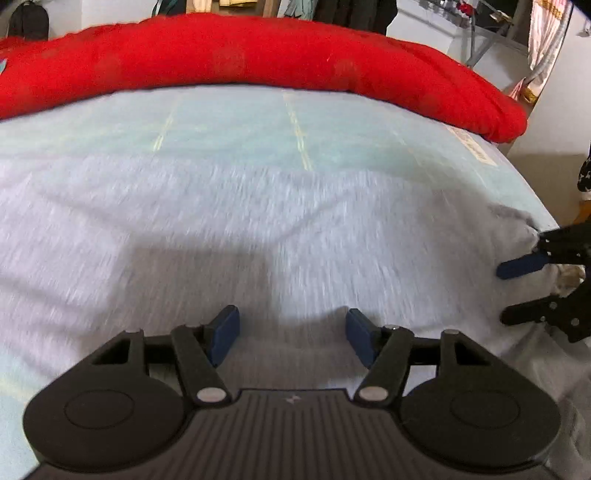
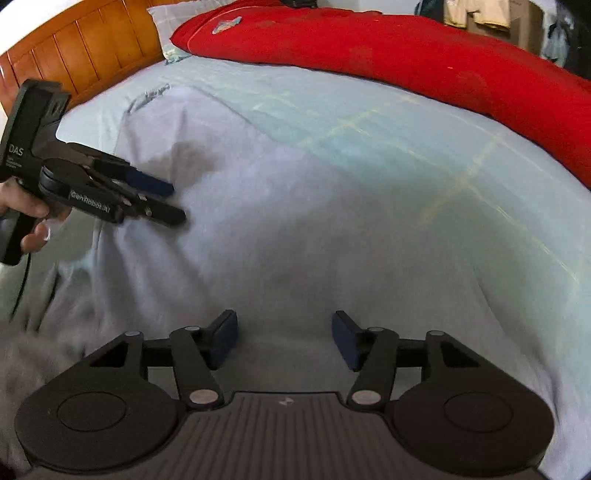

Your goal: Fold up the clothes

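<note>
Bed (image 2: 406,122) w/ 1 grey garment (image 2: 295,240), 1 red duvet (image 2: 406,48), 2 open claws

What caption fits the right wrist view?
Open right gripper over grey garment on bed; left gripper alongside.

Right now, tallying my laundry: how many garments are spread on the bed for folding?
1: a pale grey garment lies spread across the light blue sheet, below the red duvet. Others may lie outside view.

We are looking across a bed (image 2: 388,122) wearing a pale blue sheet, with a red blanket (image 1: 258,55) lying along its far edge and a wooden headboard (image 2: 85,48) standing at its far left corner. Clothes (image 2: 476,14) are hanging against pale walls beyond.
</note>
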Action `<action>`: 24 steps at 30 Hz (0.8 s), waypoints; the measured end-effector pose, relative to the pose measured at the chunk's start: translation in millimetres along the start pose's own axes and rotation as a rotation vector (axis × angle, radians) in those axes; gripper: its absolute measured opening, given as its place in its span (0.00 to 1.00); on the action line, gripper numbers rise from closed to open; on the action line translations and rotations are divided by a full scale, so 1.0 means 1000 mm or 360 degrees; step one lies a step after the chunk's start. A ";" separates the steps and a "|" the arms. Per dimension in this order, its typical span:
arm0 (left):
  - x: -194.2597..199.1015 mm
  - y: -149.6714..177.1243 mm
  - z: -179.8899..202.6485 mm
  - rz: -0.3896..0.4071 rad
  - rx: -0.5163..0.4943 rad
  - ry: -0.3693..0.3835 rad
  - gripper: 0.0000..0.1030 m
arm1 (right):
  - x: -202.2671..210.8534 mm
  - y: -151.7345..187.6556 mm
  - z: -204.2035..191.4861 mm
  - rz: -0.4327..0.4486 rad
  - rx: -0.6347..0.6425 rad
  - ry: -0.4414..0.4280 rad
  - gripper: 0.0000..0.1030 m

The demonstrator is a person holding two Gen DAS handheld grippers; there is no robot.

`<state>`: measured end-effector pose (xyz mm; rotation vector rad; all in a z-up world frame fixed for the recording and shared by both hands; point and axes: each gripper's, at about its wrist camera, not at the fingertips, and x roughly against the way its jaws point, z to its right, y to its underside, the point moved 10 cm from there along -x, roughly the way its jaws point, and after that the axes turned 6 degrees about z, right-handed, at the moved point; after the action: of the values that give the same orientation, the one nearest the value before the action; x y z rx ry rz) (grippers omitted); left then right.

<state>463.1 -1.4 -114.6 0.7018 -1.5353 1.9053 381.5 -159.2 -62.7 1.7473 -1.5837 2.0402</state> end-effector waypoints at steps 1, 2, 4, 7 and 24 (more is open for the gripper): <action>0.006 0.000 0.001 -0.0007 0.0014 -0.0002 0.62 | 0.009 0.008 0.002 0.0004 -0.0012 0.0019 0.62; 0.012 -0.001 0.002 -0.0019 0.0023 0.0000 0.62 | 0.017 0.012 0.004 0.0017 -0.0030 0.0031 0.62; 0.022 -0.006 0.004 -0.0002 0.0001 -0.0005 0.62 | 0.034 0.015 0.008 0.0065 -0.0073 0.0051 0.63; 0.044 -0.005 -0.008 0.0053 0.0029 -0.0045 0.63 | 0.050 0.008 0.013 0.0158 -0.0138 0.0081 0.64; 0.130 0.030 -0.115 0.0370 0.0719 -0.0040 0.61 | 0.059 -0.176 -0.028 0.0366 0.0323 0.0045 0.49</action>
<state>347.3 121.1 -64.2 0.7626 -1.2514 2.4664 442.6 -87.8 99.7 1.6526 -1.6934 2.3964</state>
